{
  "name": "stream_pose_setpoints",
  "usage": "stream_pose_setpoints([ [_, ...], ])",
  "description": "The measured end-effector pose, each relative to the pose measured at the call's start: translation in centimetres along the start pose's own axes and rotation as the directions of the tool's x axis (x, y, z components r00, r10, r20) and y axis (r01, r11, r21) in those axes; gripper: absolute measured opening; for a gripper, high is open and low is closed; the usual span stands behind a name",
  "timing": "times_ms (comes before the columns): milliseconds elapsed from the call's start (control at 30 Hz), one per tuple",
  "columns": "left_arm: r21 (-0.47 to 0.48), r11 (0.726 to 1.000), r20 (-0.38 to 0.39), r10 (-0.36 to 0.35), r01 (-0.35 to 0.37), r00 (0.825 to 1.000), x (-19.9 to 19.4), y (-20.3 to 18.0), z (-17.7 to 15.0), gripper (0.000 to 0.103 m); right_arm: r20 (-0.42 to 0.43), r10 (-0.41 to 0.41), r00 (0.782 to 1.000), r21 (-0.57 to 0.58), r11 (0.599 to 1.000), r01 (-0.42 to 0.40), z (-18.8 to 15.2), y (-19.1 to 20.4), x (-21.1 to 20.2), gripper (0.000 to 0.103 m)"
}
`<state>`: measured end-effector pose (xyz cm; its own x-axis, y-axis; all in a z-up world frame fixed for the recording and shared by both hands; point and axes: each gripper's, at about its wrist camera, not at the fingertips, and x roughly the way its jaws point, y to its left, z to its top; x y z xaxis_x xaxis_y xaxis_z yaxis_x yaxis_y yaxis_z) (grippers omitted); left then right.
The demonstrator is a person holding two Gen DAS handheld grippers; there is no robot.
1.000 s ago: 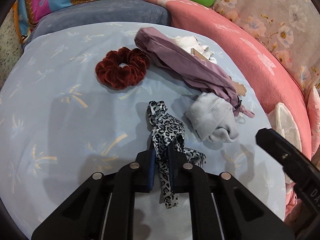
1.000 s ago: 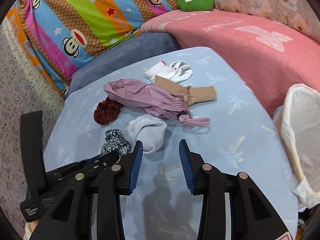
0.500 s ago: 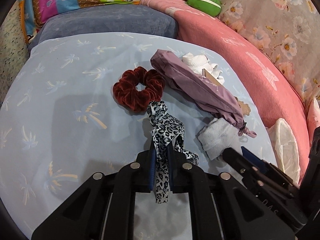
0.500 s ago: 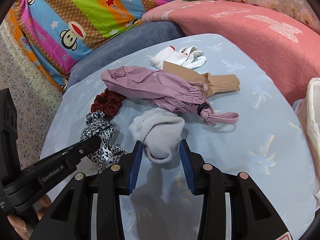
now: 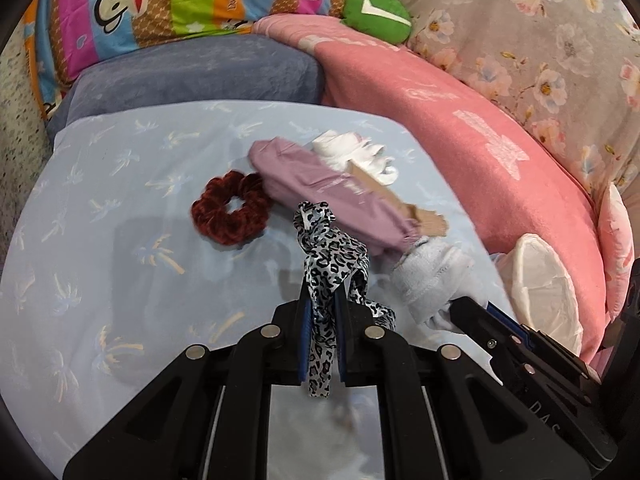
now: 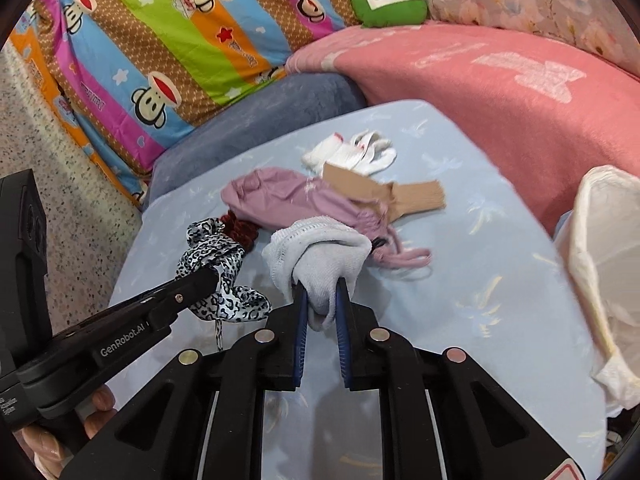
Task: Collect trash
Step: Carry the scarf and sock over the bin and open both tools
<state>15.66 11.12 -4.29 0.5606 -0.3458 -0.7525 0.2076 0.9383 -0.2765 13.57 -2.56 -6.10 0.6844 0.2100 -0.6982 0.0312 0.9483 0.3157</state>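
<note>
My left gripper (image 5: 322,304) is shut on a leopard-print ribbon (image 5: 326,256) and holds it above the light blue sheet (image 5: 120,216); the ribbon also shows in the right wrist view (image 6: 218,264). My right gripper (image 6: 321,292) is shut on a grey-white sock (image 6: 320,256), lifted off the sheet; the sock also shows in the left wrist view (image 5: 432,276). On the sheet lie a dark red scrunchie (image 5: 230,212), a mauve fabric bundle (image 6: 288,196), a tan sock (image 6: 400,196) and white socks (image 6: 352,154). A white plastic bag (image 6: 600,264) hangs open at the right.
A pink blanket (image 6: 480,76) lies behind and to the right of the sheet. A grey-blue cushion (image 5: 192,76), a striped monkey-print pillow (image 6: 160,40) and a green plush (image 6: 390,4) sit at the back. Speckled floor (image 6: 60,184) lies at the left.
My right gripper has closed on the grey-white sock and lifted it. My left gripper has risen and drawn back with the leopard ribbon in it.
</note>
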Motion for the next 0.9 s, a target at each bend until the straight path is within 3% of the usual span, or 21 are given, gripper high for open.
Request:
stream_pose_setpoints([
  [467,0.169,0.978,0.046,-0.131,0.121,0.990,-2.5,-11.3,1.0,0.010,0.171,-0.077,0.982,0.091,0.994,0.062,1.8,-7.5,-10.7,0.013],
  [900,0.297,0.936,0.009,-0.202,0.191,0.979,-1.9,-20.3,0.1,0.010,0.235,-0.178,0.955,0.210,0.969,0.129,1.1,-16.4,-16.3,0.013],
])
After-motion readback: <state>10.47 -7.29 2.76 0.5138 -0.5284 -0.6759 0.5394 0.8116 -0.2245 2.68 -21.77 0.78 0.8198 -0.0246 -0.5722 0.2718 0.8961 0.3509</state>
